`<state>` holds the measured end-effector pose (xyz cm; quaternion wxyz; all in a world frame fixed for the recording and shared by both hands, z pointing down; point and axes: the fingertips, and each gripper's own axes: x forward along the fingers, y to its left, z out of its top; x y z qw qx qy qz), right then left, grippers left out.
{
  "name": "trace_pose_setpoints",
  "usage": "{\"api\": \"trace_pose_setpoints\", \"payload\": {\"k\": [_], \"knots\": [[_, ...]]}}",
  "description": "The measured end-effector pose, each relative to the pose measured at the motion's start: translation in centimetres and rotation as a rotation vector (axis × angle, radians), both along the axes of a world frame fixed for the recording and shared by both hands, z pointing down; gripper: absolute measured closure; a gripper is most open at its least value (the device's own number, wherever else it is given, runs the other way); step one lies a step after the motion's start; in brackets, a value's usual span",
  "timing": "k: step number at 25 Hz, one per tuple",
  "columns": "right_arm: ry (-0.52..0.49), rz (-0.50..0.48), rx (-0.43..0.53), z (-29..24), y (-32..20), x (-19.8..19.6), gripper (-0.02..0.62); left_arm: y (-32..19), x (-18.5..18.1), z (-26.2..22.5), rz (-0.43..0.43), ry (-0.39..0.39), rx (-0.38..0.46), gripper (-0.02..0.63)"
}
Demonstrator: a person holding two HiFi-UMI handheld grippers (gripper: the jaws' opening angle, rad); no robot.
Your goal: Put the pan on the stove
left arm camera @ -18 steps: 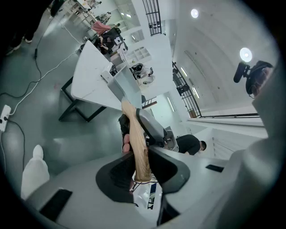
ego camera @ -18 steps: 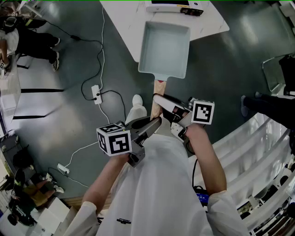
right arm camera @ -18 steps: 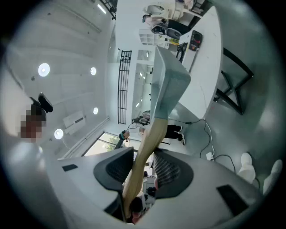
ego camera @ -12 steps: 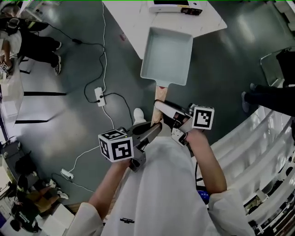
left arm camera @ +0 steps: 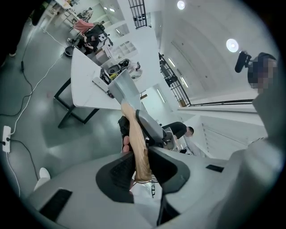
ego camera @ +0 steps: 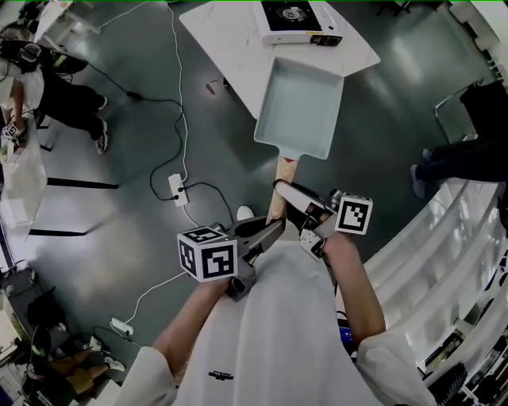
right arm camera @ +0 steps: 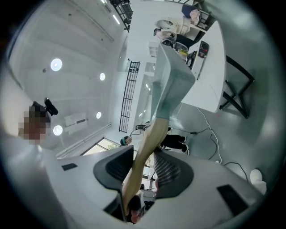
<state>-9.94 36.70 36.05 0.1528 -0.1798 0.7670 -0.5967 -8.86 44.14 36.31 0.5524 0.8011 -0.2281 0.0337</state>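
Setting: dark grey floor (ego camera: 119,119), crossed by cables (ego camera: 178,103) w/ a white power strip (ego camera: 178,190); white table (ego camera: 230,40) at top of the head view, a person (ego camera: 55,87) seen at far left.

Stove (ego camera: 298,20): white single-burner unit w/ dark top, set on the table's far part.

Pan (ego camera: 302,107): rectangular, pale grey-green, w/ straight shallow walls & an empty flat bottom. It is held in the air, mostly over the floor. Its far corner overlaps the table edge, just below the stove; the burner is not yet reached. The long axis is tilted slightly to the right. A light wooden handle (ego camera: 279,190), w/ a reddish mark near the pan end, runs back toward the body.

Left gripper (ego camera: 266,230): jaws narrowed & clamped on the lower end of the handle (left arm camera: 138,143), which is seen pressed between the dark pads.

Right gripper (ego camera: 290,194): jaws likewise narrowed onto the handle (right arm camera: 145,152), further up, nearer the pan body (right arm camera: 172,85). The 2 grippers are set close together, from opposite sides, marker cubes turned outward.
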Motion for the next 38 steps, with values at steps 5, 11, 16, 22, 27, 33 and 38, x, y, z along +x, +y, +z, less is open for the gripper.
{"api": "trace_pose_setpoints", "payload": {"k": [5, 11, 16, 22, 27, 33, 38], "knots": [[-0.003, 0.054, 0.002, -0.3, -0.8, -1.6, 0.445, -0.7, -1.9, -0.6, 0.047, 0.011, 0.023, 0.503], [0.044, 0.084, 0.030, -0.2, -2.7, -1.3, 0.445, -2.4, -1.7, -0.1, 0.102, 0.009, 0.018, 0.503], [0.072, 0.073, 0.057, 0.2, -6.2, -0.2, 0.445, -5.9, -0.5, 0.6, 0.118, 0.001, 0.010, 0.503], [0.047, 0.039, 0.063, 1.6, -14.7, 1.8, 0.445, -14.5, 1.5, 2.0, 0.102, -0.038, 0.018, 0.503], [0.046, -0.019, 0.036, 1.5, -24.1, 4.9, 0.445, -23.8, 5.2, 1.5, 0.048, -0.033, -0.009, 0.503], [0.059, -0.065, 0.034, 1.9, -34.2, 9.6, 0.446, -34.0, 10.3, 2.0, -0.001, -0.018, -0.032, 0.505], [0.090, -0.106, 0.022, 2.4, -39.9, 12.3, 0.448, -39.7, 13.4, 2.7, -0.026, -0.040, -0.043, 0.505]]}}
